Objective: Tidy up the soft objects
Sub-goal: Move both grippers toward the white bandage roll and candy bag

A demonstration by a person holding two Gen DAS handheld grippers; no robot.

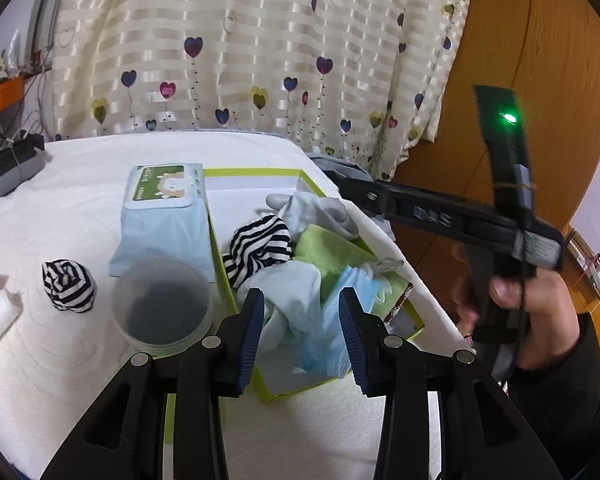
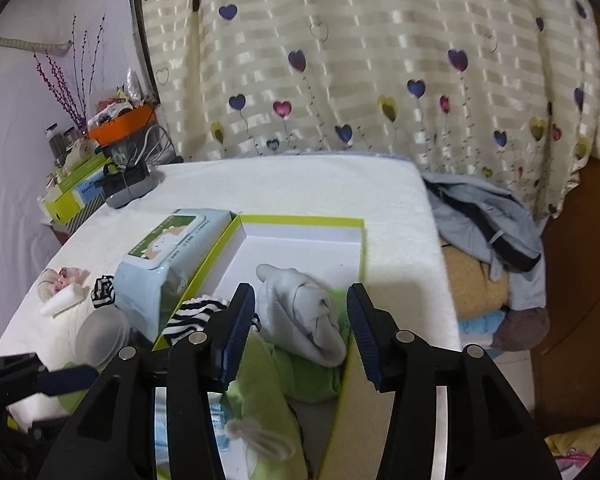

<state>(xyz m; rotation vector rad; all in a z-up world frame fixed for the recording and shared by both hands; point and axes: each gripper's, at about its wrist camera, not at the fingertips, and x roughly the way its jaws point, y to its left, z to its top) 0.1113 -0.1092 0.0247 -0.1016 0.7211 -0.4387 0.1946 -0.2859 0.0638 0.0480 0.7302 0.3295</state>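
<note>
From the left wrist view, the left gripper hangs over the near end of the green-edged box with its jaws apart and nothing pinched; a pale blue face mask and a white cloth lie beneath and between the pads, loose in the box, which suggests a drop just made there rather than a pick. The box already gathers the soft things — a striped sock, a green cloth and a grey-white sock — while a second striped sock ball sits well apart on the white bed cover, likely the next thing to collect. A wipes pack leans against the box's left wall, with a round plastic lid just before it. A hand grips the right gripper's handle at the right edge; its jaws are not clear from here. In the right wrist view, the right gripper stands released too, jaws wide over the grey-white sock without pressing it — the sock rests on the green cloth inside the box. The bed cover is a plush white spread; behind it hangs a heart-print curtain, a heap of clothes lies off the right edge, and an orange basket crowds a shelf at left.
</note>
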